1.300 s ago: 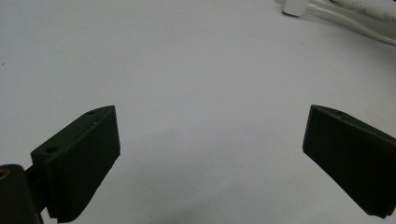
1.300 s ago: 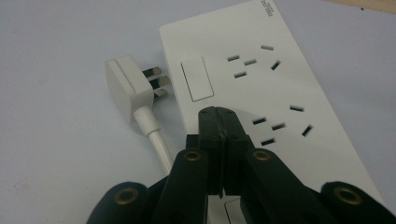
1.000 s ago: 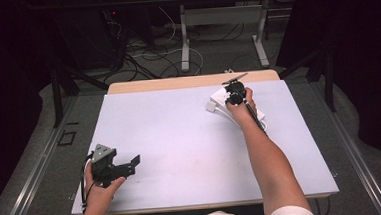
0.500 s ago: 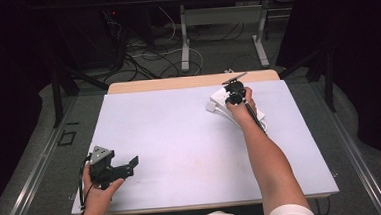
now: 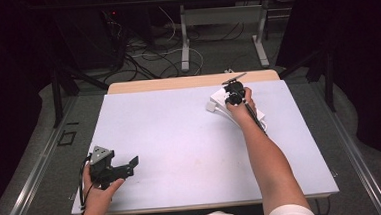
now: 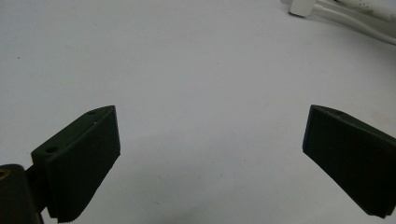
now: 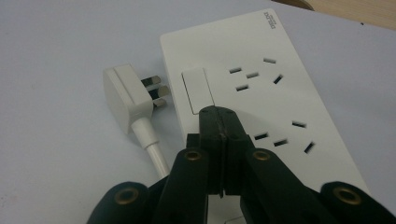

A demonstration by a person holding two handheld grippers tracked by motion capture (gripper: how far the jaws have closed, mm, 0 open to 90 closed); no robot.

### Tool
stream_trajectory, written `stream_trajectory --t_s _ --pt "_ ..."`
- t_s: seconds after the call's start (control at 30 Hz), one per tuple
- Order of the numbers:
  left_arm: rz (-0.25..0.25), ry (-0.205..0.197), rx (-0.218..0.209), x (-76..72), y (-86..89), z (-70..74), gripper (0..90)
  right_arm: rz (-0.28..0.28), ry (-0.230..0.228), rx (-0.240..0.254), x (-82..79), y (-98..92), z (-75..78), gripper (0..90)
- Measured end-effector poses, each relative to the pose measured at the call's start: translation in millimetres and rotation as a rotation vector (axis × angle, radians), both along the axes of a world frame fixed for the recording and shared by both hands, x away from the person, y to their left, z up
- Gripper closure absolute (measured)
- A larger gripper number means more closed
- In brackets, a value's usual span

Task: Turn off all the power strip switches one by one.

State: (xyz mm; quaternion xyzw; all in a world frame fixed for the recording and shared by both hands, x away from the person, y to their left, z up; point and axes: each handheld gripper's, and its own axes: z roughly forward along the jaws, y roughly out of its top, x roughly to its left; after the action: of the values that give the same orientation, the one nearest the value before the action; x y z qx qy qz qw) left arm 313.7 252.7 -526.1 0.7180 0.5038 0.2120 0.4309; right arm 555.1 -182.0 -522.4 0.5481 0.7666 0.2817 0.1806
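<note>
Closed tight with nothing between its jaws, the right gripper (image 7: 223,122) shows at the lower centre of the right gripper view, its joined tips hanging over the white power strip (image 7: 261,98), just below the strip's rectangular switch (image 7: 197,91); whether the tips touch the strip I cannot tell. In the high view this right gripper (image 5: 234,92) sits in the upper right of the frame, with the person's right forearm (image 5: 269,163) running down from it to the bottom edge.

The power strip fills the centre and right of the right gripper view, its two groups of socket slots facing up. Just beside its left edge lies a white plug (image 7: 128,97), three metal prongs pointing toward the strip but apart from it, its white cable (image 7: 153,148) trailing toward the bottom of the frame.

At the lower left of the high view the left gripper (image 5: 113,167) is held low over the white table surface (image 5: 180,138), well apart from the strip (image 5: 217,102). The left gripper view shows its two black jaws spread wide, one at the lower left and one at the lower right, bare tabletop (image 6: 201,93) between them. White cables (image 6: 345,18) and a plug end cross the upper right corner.
</note>
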Motion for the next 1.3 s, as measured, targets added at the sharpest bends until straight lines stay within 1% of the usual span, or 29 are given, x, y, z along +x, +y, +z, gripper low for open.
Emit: stream_trajectory --t_s 0.03,0.07,0.1,0.17,0.4,0.7,0.83,0.9,0.93,1.0,1.03,1.07,1.13,1.2,1.3 --pt "0.000 0.000 0.000 0.1 0.0 0.0 3.8 0.005 -0.007 -0.002 0.2 0.0 -1.1 90.0" --pt "0.000 0.000 0.000 0.0 -0.1 0.0 3.8 0.008 0.028 -0.031 -0.3 -0.3 0.7 90.0" --pt "0.000 0.000 0.000 -0.1 -0.1 0.1 3.8 0.009 -0.001 -0.003 0.3 0.6 -1.8 90.0" --pt "0.000 0.000 -0.001 -0.2 0.0 0.0 3.8 0.011 0.005 0.000 0.5 1.2 -1.6 90.0" --pt "0.002 0.001 -0.002 -0.5 0.6 0.0 3.8 0.018 -0.002 -0.007 0.9 -0.1 -1.9 90.0" --pt "-0.001 -0.003 -0.001 0.0 0.2 0.2 3.9 0.002 0.006 -0.004 0.9 1.7 -1.4 90.0" --pt "-0.002 -0.002 -0.003 0.2 0.0 0.1 3.9 0.015 0.010 -0.010 2.1 1.2 -0.6 90.0" --pt "-0.003 -0.003 -0.002 0.4 0.2 0.2 3.8 0.001 0.014 -0.006 2.8 1.7 -0.6 90.0" --pt "-0.002 -0.001 -0.002 0.3 0.2 0.3 3.8 0.001 0.023 0.001 3.1 1.7 -0.1 90.0" --pt "-0.003 -0.003 -0.003 0.5 0.1 0.4 3.9 -0.003 0.030 0.000 3.8 2.7 0.5 90.0" --pt "-0.004 -0.002 -0.002 0.6 0.0 0.3 3.9 -0.003 0.020 0.001 4.6 3.1 -0.2 90.0" --pt "-0.004 -0.003 -0.004 0.7 -0.3 0.1 3.9 -0.005 0.033 -0.005 4.5 3.7 1.0 90.0" --pt "-0.006 -0.007 -0.004 1.4 -0.7 -0.2 3.9 -0.009 0.030 0.000 5.2 4.8 0.6 90.0" --pt "-0.008 -0.002 -0.003 1.6 -1.0 0.1 3.9 -0.014 0.029 0.003 6.1 6.3 0.5 90.0" --pt "-0.010 -0.002 -0.008 2.0 -1.4 0.0 3.9 0.001 0.041 -0.019 7.7 7.8 1.6 90.0"
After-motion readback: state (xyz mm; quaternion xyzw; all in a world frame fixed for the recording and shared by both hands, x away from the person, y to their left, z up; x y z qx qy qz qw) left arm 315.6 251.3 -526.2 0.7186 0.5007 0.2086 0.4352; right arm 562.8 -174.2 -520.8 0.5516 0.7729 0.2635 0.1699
